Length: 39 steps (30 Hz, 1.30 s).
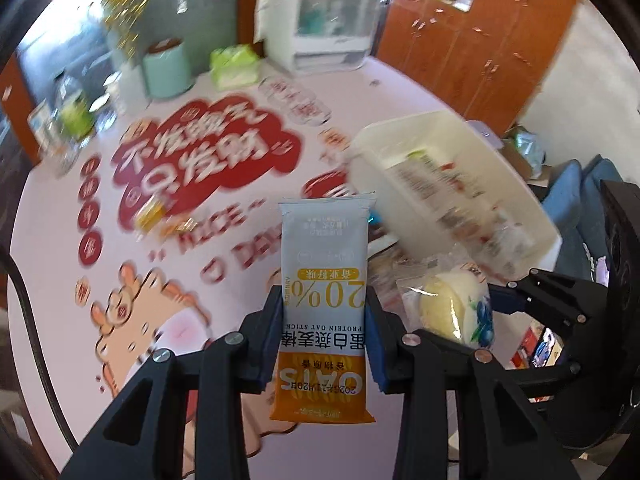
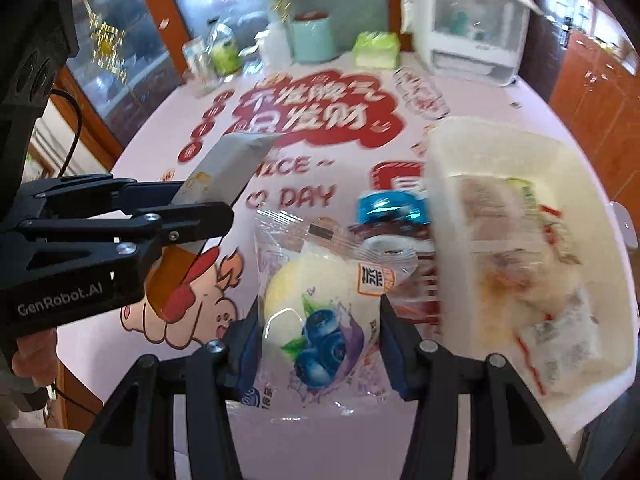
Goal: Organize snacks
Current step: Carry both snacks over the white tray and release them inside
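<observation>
- Left wrist view:
  - Left claw (image 1: 325, 346) pinching an oat bar (image 1: 324, 304) by its long edges, about mid-length, wrapper upright between the blue pads (image 1: 374, 344).
  - Bar up off the pink surface (image 1: 60, 208), clear of everything below.
  - Flat foil wrapper, likely light and fairly stiff along its length; slick film, so a mid-body hold across the width looks safer than a hold on the crimped ends.
  - Right claw (image 1: 472, 304) beside it, a bun pack (image 1: 452, 308) at its tips.
  - White bin (image 1: 372, 148) just beyond, tilted in this view, blurred snacks already inside.
  - Small yellow sweets (image 1: 150, 212) loose on the surface, well apart from the bin.

- Right wrist view:
  - Right claw (image 2: 318, 340) clamped on the bun pack (image 2: 316, 320), pads against both sides of the clear wrapper.
  - Bun soft and squashy by the look of it, film slippery and puffed; gentle pressure across the widest part seems best, hard squeezing likely to dent it.
  - Pack up off the surface (image 2: 160, 152), the bin (image 2: 440, 148) near on the right.
  - Blue-capped bottle (image 2: 390, 210) just behind the pack, against the bin wall.
  - Left claw (image 2: 212, 216) side-on at left, the bar (image 2: 236, 164) sticking up from it.
</observation>
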Available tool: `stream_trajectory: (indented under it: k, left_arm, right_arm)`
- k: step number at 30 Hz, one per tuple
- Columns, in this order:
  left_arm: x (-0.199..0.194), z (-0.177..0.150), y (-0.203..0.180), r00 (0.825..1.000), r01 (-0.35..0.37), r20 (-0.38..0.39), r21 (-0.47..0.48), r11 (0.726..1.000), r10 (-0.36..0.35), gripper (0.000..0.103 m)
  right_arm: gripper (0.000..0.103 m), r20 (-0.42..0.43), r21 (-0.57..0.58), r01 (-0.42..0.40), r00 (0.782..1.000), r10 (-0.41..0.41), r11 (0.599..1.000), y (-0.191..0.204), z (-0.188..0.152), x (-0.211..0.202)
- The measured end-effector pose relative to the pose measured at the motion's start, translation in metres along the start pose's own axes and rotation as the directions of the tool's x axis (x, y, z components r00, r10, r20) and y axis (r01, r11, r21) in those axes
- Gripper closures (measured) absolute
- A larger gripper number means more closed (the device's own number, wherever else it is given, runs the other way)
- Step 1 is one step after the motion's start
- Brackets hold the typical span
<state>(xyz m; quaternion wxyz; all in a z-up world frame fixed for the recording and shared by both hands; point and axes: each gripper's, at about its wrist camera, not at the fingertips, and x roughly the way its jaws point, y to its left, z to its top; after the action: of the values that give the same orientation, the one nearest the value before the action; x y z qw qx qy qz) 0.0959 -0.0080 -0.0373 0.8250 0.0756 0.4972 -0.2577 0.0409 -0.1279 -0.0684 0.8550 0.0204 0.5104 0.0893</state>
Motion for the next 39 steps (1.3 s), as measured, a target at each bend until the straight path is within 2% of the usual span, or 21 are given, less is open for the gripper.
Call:
stream_trajectory:
  k: [6, 11, 20, 26, 29, 37, 38, 39]
  left_arm:
    - [0.002, 0.028, -0.067, 0.999, 0.006, 0.033, 0.064, 0.998, -0.008, 0.067]
    - [0.012, 0.052, -0.121, 0.998, -0.019, 0.057, 0.101, 0.995, 0.013, 0.066]
    - [0.043, 0.093, -0.185, 0.995, -0.083, 0.061, 0.115, 0.99, 0.076, 0.066]
    - [0.057, 0.11, -0.205, 0.991, -0.127, 0.058, 0.119, 0.985, 0.121, 0.066]
    - [0.065, 0.119, -0.21, 0.987, -0.153, 0.059, 0.121, 0.981, 0.147, 0.065]
    - [0.078, 0.135, -0.214, 0.972, -0.234, 0.058, 0.125, 0.964, 0.228, 0.063]
    - [0.079, 0.135, -0.214, 0.968, -0.25, 0.06, 0.127, 0.96, 0.244, 0.062]
    - [0.079, 0.135, -0.214, 0.962, -0.272, 0.063, 0.133, 0.953, 0.266, 0.05]
  right_arm:
    - [0.051, 0.077, 0.078, 0.018, 0.997, -0.024, 0.997, -0.057, -0.008, -0.042]
    - [0.051, 0.12, 0.142, 0.048, 0.991, -0.065, 0.989, -0.11, -0.016, -0.065]
    - [0.051, 0.145, 0.243, 0.078, 0.983, -0.116, 0.967, -0.193, -0.021, -0.077]
    - [0.051, 0.16, 0.283, 0.099, 0.976, -0.149, 0.954, -0.228, -0.008, -0.081]
    - [0.051, 0.184, 0.289, 0.134, 0.964, -0.193, 0.948, -0.24, 0.004, -0.084]
    - [0.05, 0.188, 0.271, 0.184, 0.953, -0.239, 0.945, -0.25, 0.023, -0.075]
    - [0.05, 0.179, 0.271, 0.195, 0.952, -0.249, 0.942, -0.251, 0.024, -0.072]
    - [0.05, 0.173, 0.272, 0.198, 0.953, -0.25, 0.942, -0.251, 0.025, -0.07]
